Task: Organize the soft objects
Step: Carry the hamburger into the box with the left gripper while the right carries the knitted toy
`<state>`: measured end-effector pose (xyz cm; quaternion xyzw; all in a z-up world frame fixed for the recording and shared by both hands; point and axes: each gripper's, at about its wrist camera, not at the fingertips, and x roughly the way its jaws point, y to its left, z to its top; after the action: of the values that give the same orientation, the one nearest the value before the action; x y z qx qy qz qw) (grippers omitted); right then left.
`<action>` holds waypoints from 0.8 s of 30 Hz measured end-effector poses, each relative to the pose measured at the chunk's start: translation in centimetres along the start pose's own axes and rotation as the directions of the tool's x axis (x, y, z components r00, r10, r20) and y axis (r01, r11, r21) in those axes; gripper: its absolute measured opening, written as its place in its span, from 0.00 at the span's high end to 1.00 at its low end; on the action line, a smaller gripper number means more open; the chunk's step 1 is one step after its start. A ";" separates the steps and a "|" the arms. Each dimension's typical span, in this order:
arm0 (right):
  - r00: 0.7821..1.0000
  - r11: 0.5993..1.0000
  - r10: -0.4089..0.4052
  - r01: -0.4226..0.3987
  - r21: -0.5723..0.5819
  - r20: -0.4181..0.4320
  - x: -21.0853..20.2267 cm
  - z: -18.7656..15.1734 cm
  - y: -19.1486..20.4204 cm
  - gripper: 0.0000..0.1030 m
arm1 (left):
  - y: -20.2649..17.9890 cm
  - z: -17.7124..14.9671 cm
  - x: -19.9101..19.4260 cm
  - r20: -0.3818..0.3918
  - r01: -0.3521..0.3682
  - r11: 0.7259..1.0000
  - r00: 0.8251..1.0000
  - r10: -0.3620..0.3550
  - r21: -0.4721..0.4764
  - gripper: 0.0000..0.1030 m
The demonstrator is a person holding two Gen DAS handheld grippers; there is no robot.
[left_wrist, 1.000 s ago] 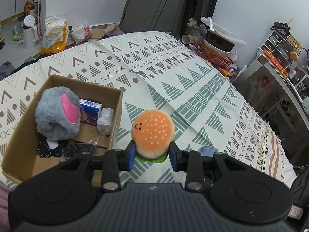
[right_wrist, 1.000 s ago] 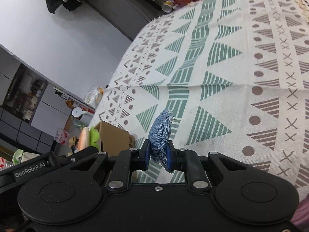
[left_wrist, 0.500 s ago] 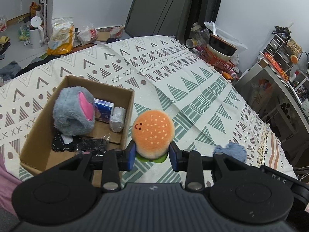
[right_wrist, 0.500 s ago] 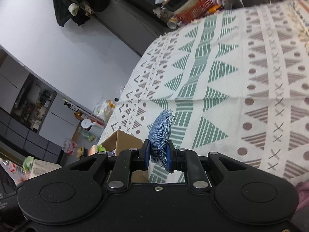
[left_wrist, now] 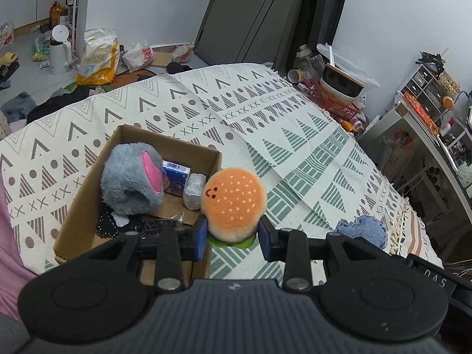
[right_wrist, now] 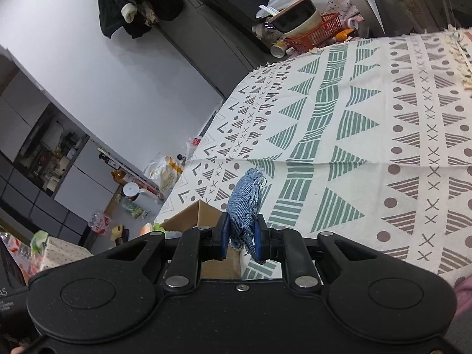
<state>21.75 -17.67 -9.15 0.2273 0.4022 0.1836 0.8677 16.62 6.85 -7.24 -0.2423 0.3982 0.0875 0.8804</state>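
Observation:
My left gripper (left_wrist: 233, 237) is shut on an orange hamburger plush (left_wrist: 234, 203) with a green base, held just right of the cardboard box (left_wrist: 85, 188). The box holds a grey plush with a pink patch (left_wrist: 129, 185), a blue packet (left_wrist: 176, 178), a silvery wrapped item (left_wrist: 194, 191) and black fabric (left_wrist: 118, 225). My right gripper (right_wrist: 241, 237) is shut on a blue denim piece (right_wrist: 244, 203), which also shows as the denim piece (left_wrist: 362, 230) at the right of the left wrist view. The box corner (right_wrist: 197, 214) lies just beyond it.
A patterned cloth (left_wrist: 265, 124) covers the bed. An orange basket with bowls (left_wrist: 336, 97) stands past its far edge. Bags and bottles (left_wrist: 97, 59) litter the floor at the left, and a cluttered shelf (left_wrist: 427, 112) stands at the right.
Both grippers have risen and drawn back, so the box and bed look farther off. The denim piece and right gripper have come into the left wrist view at the right.

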 end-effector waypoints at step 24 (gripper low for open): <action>0.995 0.994 0.022 -0.032 -0.104 -0.097 4.6 -3.9 8.3 0.84 | 6.9 0.6 0.6 -0.046 -0.046 0.991 0.998 0.040 -0.127 0.66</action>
<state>20.36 -7.51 -9.78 0.1775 0.4297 0.2270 0.8558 14.99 13.08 -9.78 -0.2914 0.4157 0.1267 0.8522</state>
